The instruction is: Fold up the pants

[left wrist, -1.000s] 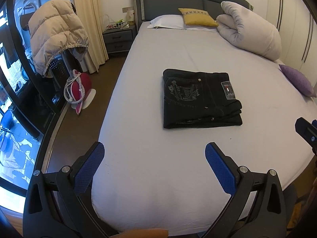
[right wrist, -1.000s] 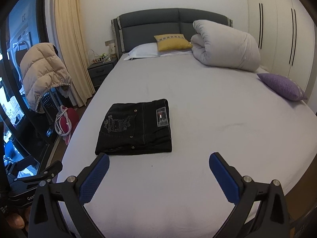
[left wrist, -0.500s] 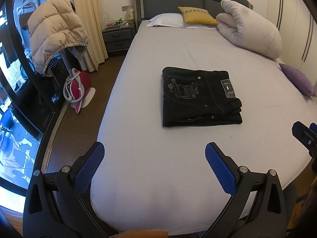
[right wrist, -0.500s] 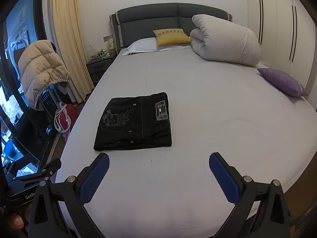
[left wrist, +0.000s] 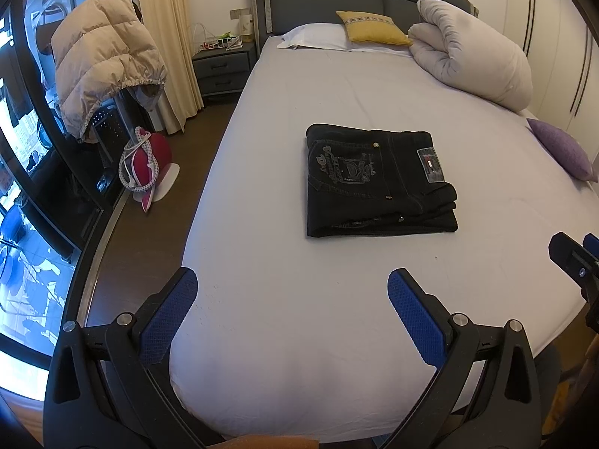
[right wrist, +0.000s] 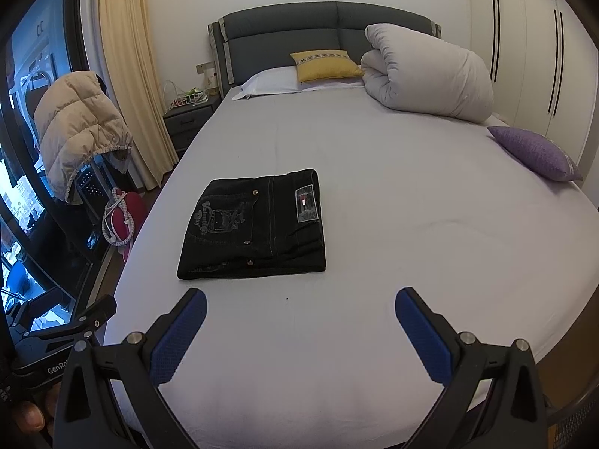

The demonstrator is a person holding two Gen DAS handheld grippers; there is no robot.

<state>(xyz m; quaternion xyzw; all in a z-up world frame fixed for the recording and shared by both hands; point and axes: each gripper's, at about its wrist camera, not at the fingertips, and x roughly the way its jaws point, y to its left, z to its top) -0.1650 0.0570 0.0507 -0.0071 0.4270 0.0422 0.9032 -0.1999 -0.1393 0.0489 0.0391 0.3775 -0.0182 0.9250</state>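
Note:
A pair of black pants (left wrist: 378,181) lies folded into a flat rectangle on the pale grey bed (left wrist: 337,318), pocket embroidery and label facing up. The right wrist view shows the same pants (right wrist: 258,224) left of centre. My left gripper (left wrist: 292,284) hovers open above the foot of the bed, well short of the pants, with nothing between its blue pads. My right gripper (right wrist: 299,303) is open too and empty, also back from the pants. Part of the right gripper (left wrist: 576,265) shows at the right edge of the left wrist view.
A rolled white duvet (left wrist: 475,56), a yellow cushion (left wrist: 372,31) and a white pillow (left wrist: 314,37) lie by the headboard. A purple cushion (left wrist: 561,149) sits at the bed's right edge. Left of the bed are a nightstand (left wrist: 222,69), a puffy beige jacket (left wrist: 101,60) and a red bag (left wrist: 146,164).
Both grippers have drawn back and risen slightly from the bed. The folded pants have not moved, and both grippers stay open.

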